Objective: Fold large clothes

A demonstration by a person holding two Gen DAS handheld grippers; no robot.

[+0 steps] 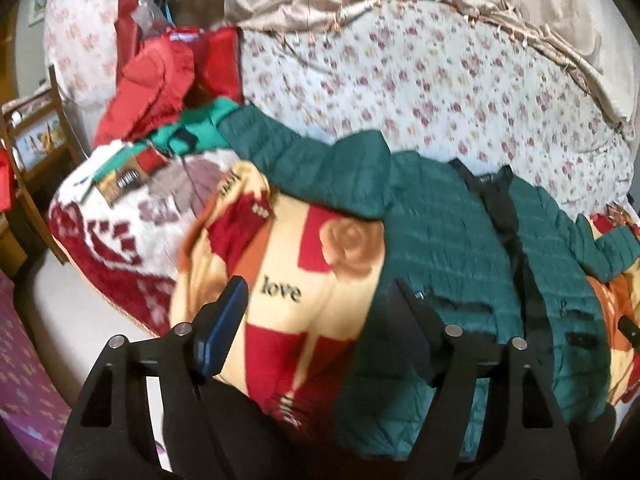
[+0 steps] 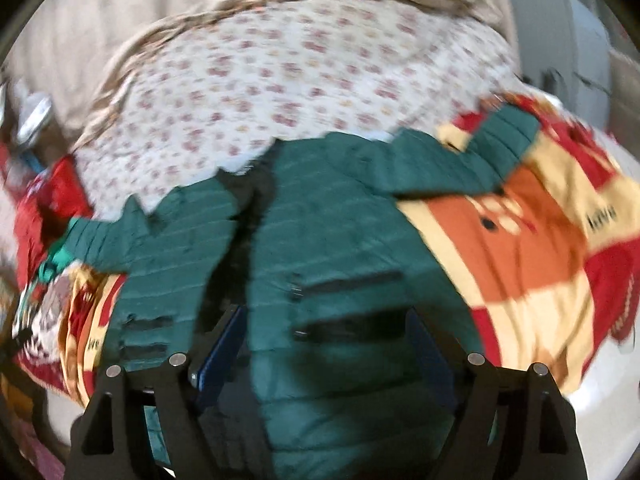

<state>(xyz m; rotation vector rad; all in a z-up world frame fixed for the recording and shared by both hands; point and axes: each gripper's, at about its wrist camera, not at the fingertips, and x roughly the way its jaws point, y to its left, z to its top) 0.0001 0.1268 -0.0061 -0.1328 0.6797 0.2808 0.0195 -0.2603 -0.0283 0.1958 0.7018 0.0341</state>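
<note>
Green quilted jacket (image 1: pixel 452 240) spread front-up, sleeves out, on the patterned blanket (image 1: pixel 320 248) on the bed; left claw (image 1: pixel 316 312) and right claw (image 2: pixel 324 344) wide apart, empty; next: grasp a sleeve to fold inward

Soft, even indoor light, both views smeared by motion blur.
Fisheye bending and black vignette ring every edge; blur is heaviest in the right wrist view, with no glare or hard shadows.

Quilted, faintly sheeny green jacket (image 1: pixel 440 216) (probably nylon) on plush patterned blanket (image 1: pixel 304 264); matt black plastic tongs (image 1: pixel 320 304).
</note>
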